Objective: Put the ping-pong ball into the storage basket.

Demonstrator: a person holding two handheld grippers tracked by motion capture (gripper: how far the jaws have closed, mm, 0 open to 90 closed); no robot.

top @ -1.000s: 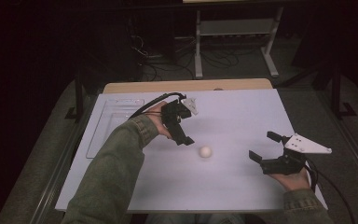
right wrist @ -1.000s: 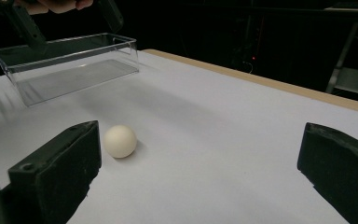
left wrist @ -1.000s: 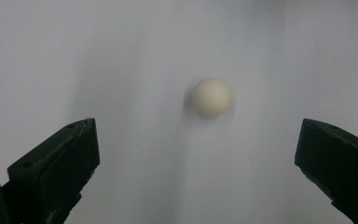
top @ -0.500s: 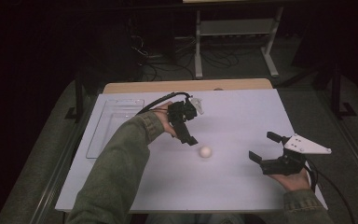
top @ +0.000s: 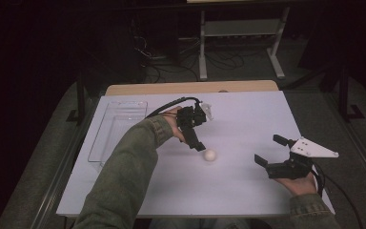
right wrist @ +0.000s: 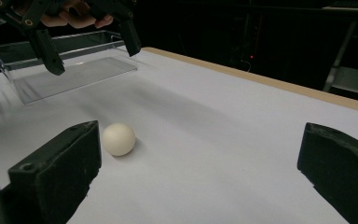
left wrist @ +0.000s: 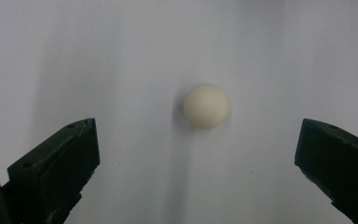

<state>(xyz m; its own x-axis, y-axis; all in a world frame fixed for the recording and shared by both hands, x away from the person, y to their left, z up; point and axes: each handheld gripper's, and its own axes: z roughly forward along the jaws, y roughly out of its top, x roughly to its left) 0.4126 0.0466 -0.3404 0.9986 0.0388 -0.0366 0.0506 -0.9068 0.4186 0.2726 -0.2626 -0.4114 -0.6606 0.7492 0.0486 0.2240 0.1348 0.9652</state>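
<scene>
Nearest the person, at about four o'clock on the white worktop (top: 248,191), the right gripper (top: 270,150) rests low in the person's hand, its fingers (top: 262,160) spread wide apart and holding nothing; they point toward nine o'clock, across the sheet. In the right gripper view the same two black fingers (right wrist: 56,172) stand far apart at the bottom edge, with bare worktop between them.

Further in, close to the middle of the worktop, lies the small cream ball (top: 210,155), alone on the sheet and touched by nothing. In the right gripper view the ball (right wrist: 119,139) sits just past the fingertip at the lower left of that view.

Just beyond the ball, toward eleven o'clock from it, the left gripper (top: 198,145) hangs above the sheet, tilted downward over the ball. In the left gripper view its fingers (left wrist: 58,163) are wide open, and the ball (left wrist: 206,106) shows between them, nearer the far side, clear of both.

Farthest, at about ten o'clock on the worktop, lies a clear plastic tray (top: 100,152), well apart from the ball.
</scene>
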